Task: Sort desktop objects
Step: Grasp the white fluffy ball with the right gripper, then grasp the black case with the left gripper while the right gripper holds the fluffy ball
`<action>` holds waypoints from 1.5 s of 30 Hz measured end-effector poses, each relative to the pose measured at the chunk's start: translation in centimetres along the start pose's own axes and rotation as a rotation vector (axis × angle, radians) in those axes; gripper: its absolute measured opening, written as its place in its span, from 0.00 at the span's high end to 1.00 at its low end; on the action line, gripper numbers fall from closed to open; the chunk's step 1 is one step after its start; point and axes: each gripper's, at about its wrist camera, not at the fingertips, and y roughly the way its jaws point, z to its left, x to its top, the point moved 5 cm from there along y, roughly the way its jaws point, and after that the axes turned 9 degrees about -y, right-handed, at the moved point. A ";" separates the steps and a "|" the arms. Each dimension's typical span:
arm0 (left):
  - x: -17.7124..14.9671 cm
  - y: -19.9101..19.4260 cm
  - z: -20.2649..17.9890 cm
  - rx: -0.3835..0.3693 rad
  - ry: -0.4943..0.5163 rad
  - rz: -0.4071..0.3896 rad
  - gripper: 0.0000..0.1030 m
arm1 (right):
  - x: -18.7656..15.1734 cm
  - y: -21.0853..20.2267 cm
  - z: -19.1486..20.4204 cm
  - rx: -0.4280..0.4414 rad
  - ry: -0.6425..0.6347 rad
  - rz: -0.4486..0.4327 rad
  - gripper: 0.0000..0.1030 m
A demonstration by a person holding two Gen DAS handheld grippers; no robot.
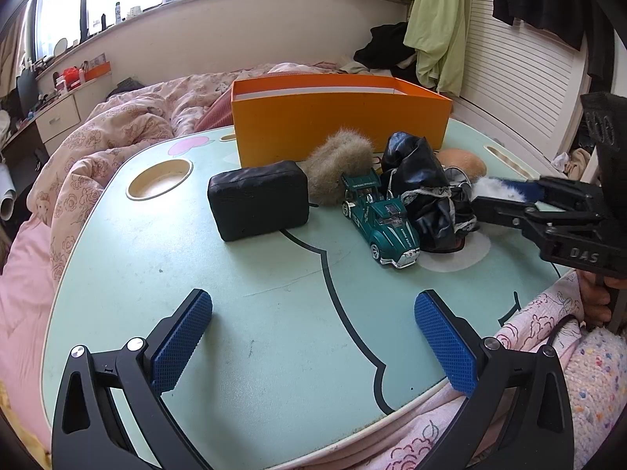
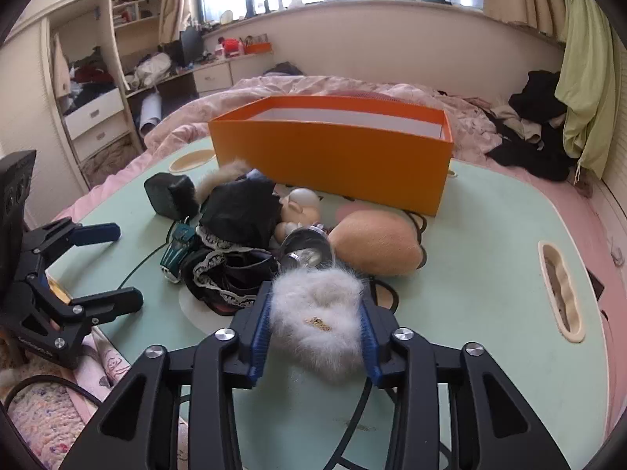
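Note:
On the green lap table lie a black pouch, a beige fur ball, a green toy car, a black lace-trimmed cloth and a tan plush. An orange box stands behind them, also in the right wrist view. My left gripper is open and empty over the near table edge. My right gripper is shut on a white fluffy pompom, seen at the right in the left wrist view.
A small doll head and a shiny metal piece lie among the pile. The table has a round cup hole and a slot. A pink quilt surrounds the table. A black cable runs under the plush.

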 end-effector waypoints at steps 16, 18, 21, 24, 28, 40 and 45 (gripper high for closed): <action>0.0 0.0 0.0 -0.001 0.000 -0.001 0.00 | -5.2 -6.6 -2.8 -0.156 0.124 -0.222 0.24; 0.0 0.0 0.0 -0.001 0.000 -0.001 0.00 | -4.5 -6.6 -2.8 -0.204 0.097 -0.224 0.19; 0.0 0.0 0.0 -0.001 0.000 -0.001 0.00 | -3.5 -5.8 -3.0 -0.234 0.082 -0.187 0.18; 0.0 0.0 0.0 -0.001 0.000 -0.001 0.00 | -3.1 -3.9 -3.2 -0.242 0.074 -0.101 0.18; 0.0 0.0 0.0 0.000 0.002 -0.001 0.00 | -4.0 -3.0 -2.9 -0.192 0.071 -0.090 0.50; 0.2 -0.4 0.4 -0.011 -0.029 -0.010 0.00 | -4.6 -3.8 -2.9 -0.188 0.069 -0.135 0.64; 3.3 -1.3 2.6 -0.016 -0.133 -0.072 0.00 | -4.5 -3.8 -2.9 -0.199 0.077 -0.137 0.64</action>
